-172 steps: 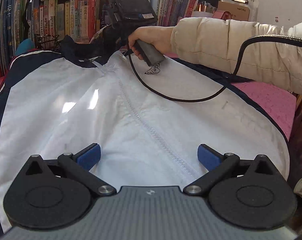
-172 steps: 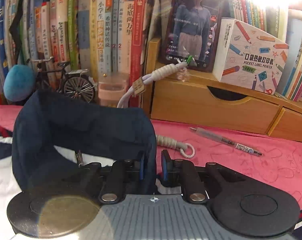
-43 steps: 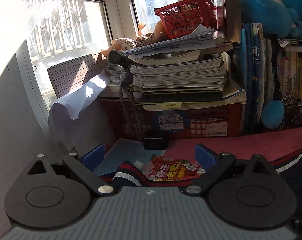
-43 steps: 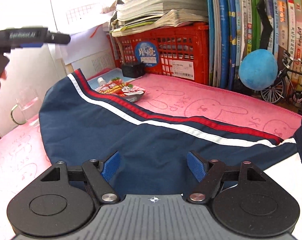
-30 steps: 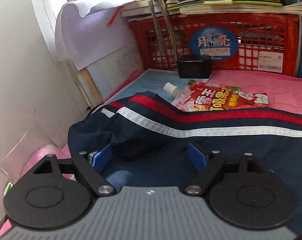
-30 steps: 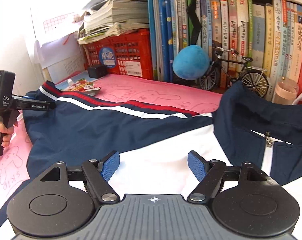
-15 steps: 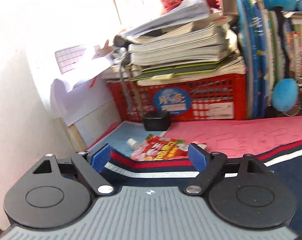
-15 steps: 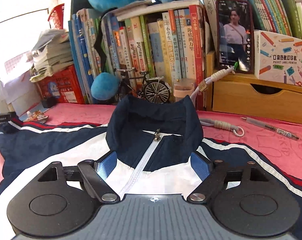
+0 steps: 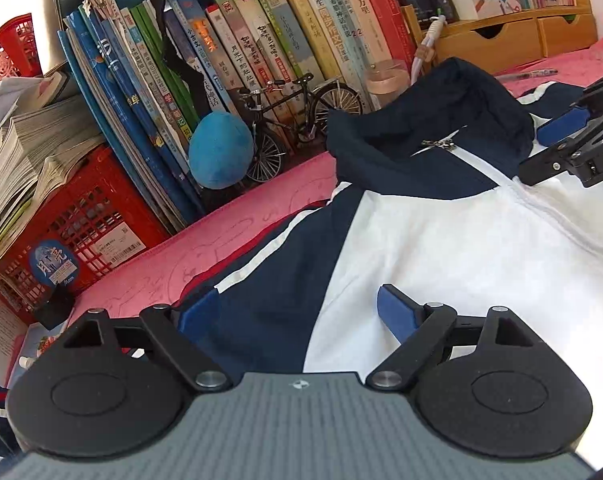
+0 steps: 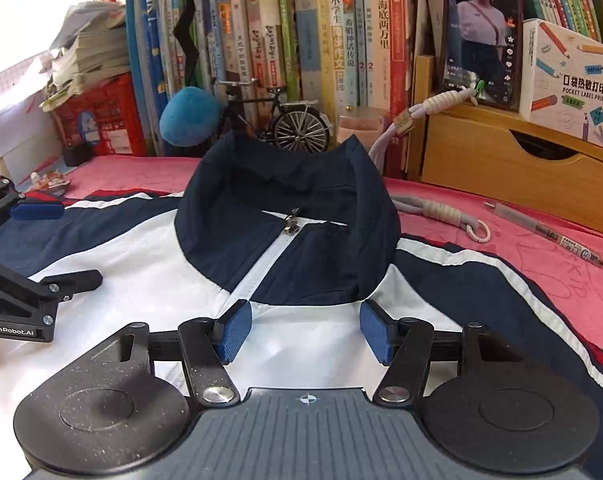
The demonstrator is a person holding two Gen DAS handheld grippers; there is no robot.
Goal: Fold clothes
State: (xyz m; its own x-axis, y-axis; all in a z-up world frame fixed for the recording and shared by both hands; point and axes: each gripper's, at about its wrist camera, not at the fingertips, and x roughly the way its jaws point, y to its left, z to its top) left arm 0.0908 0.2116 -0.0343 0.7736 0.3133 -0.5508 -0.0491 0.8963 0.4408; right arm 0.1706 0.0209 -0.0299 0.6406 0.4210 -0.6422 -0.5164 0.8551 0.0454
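Jacket (image 10: 149, 276) spread flat on pink mat (image 10: 541, 256), filling centre and lower part of both views; navy collar (image 10: 289, 184) stands upright mid-frame, zipper closed. My right gripper (image 10: 305, 332) low centre over white chest panel just below collar; jaws have just been closing, now half apart, nothing pinched that I can see, fabric only beneath. My left gripper (image 9: 297, 316) spread wide above left shoulder seam, gripping nothing. Books (image 10: 301, 40) and toy bicycle (image 10: 277, 120) along top; pen (image 10: 545, 236) at right.
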